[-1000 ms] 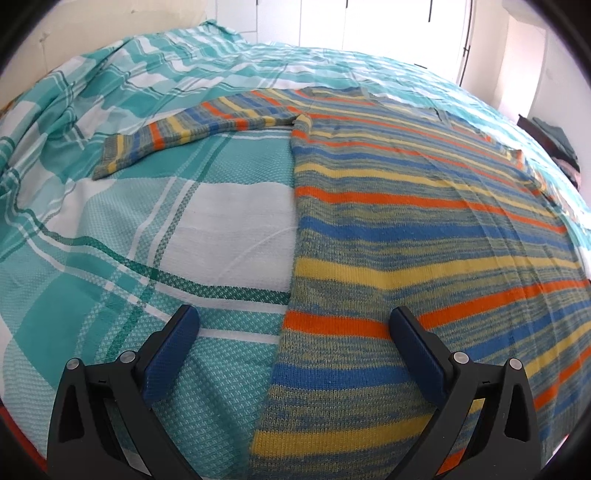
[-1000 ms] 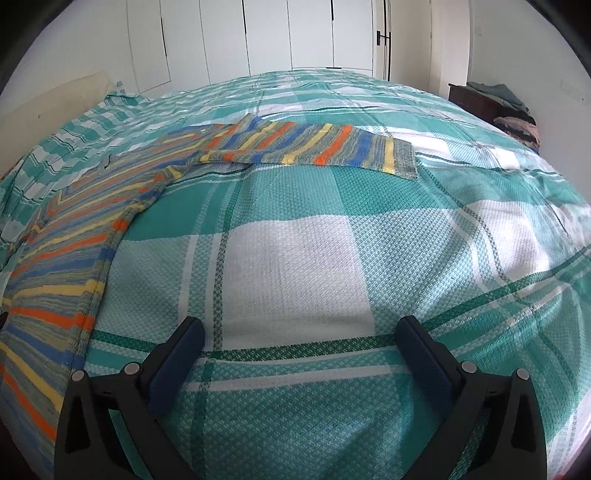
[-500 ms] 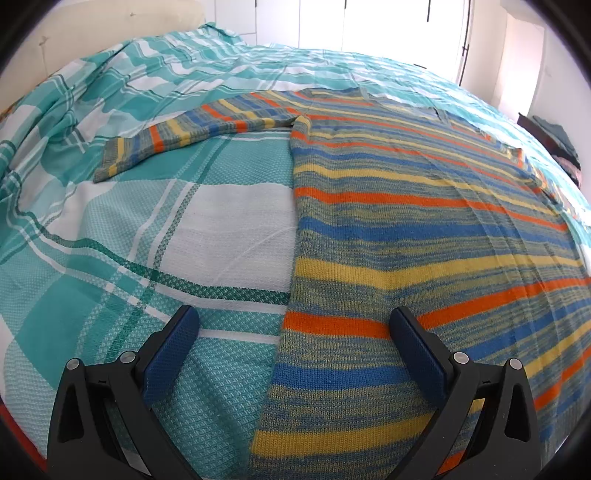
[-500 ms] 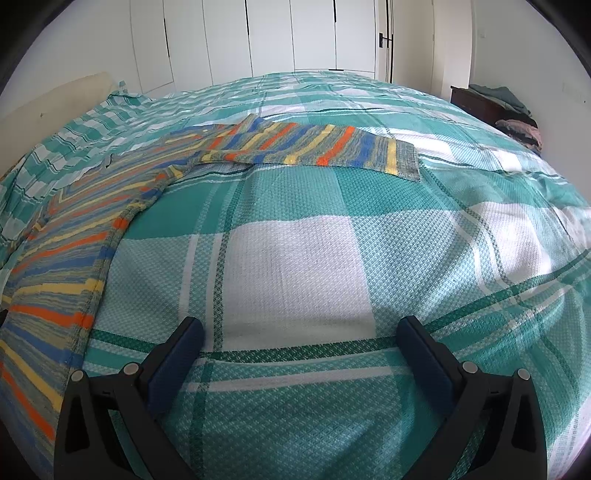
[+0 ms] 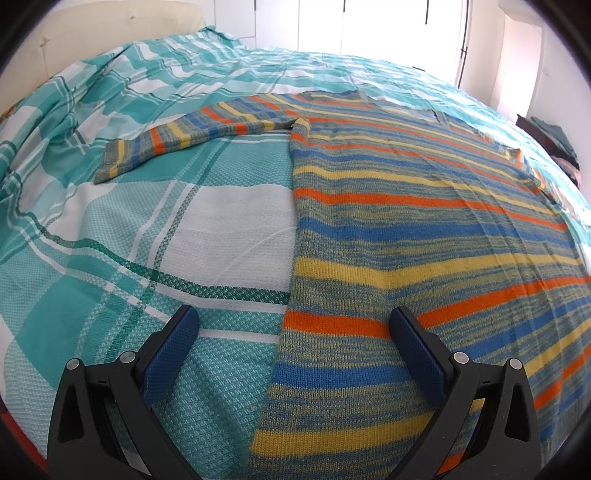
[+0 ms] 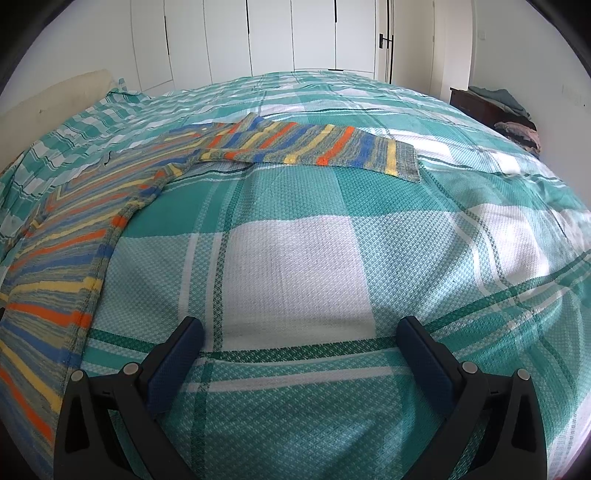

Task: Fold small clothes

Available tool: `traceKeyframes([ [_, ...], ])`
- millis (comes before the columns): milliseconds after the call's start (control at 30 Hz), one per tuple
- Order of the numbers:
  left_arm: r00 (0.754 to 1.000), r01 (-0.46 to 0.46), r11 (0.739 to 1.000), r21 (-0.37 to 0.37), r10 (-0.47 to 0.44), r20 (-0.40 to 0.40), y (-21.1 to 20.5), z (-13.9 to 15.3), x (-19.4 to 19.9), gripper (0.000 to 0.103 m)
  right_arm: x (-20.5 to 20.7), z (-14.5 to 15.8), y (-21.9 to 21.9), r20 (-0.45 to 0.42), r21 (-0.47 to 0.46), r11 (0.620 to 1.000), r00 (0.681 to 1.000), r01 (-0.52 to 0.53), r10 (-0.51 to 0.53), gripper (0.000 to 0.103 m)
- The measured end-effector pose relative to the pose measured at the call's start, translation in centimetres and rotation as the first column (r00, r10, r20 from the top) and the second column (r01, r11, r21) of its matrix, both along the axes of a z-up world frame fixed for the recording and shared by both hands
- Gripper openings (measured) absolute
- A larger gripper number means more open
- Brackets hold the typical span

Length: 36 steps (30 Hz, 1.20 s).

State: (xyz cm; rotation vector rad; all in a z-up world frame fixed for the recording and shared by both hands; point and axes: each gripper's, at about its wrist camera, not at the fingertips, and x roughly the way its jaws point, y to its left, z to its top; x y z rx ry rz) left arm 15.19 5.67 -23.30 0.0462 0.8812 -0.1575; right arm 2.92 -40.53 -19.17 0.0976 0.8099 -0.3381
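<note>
A striped knit sweater (image 5: 424,229) in blue, orange, yellow and grey lies flat on the bed, with one sleeve (image 5: 192,129) stretched out to the left. My left gripper (image 5: 295,332) is open and empty, and hovers over the sweater's lower left edge. In the right wrist view the sweater's body (image 6: 62,258) lies at the left and its other sleeve (image 6: 314,147) stretches to the right. My right gripper (image 6: 299,336) is open and empty over bare bedspread, to the right of the sweater.
The bed is covered by a teal and white plaid bedspread (image 6: 303,251). White wardrobe doors (image 6: 273,37) stand behind it. A dark side table with piled clothes (image 6: 506,110) stands at the far right. A pale headboard (image 5: 92,33) runs along the left.
Both views have tilted up a little, so the far wall and wardrobe show more. The sweater has not moved and both grippers stay open.
</note>
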Motion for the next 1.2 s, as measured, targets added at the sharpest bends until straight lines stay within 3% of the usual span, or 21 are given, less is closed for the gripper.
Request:
traceKeyframes([
  [400, 1.0, 0.002, 1.0, 0.029, -0.001, -0.011, -0.3, 0.0, 0.3, 0.102, 0.1, -0.1, 0.2, -0.009, -0.019, 1.0, 1.0, 0.002, -0.002, 0.103],
  [800, 0.996, 0.0, 0.998, 0.056, 0.004, -0.088, -0.5, -0.1, 1.3, 0.102, 0.2, 0.0, 0.6, -0.027, -0.039, 0.999, 1.0, 0.011, -0.012, 0.103],
  [1200, 0.997, 0.01, 1.0, 0.028, -0.008, -0.078, -0.2, -0.5, 1.2, 0.102, 0.2, -0.2, 0.7, -0.014, -0.051, 0.999, 1.0, 0.014, -0.015, 0.103],
])
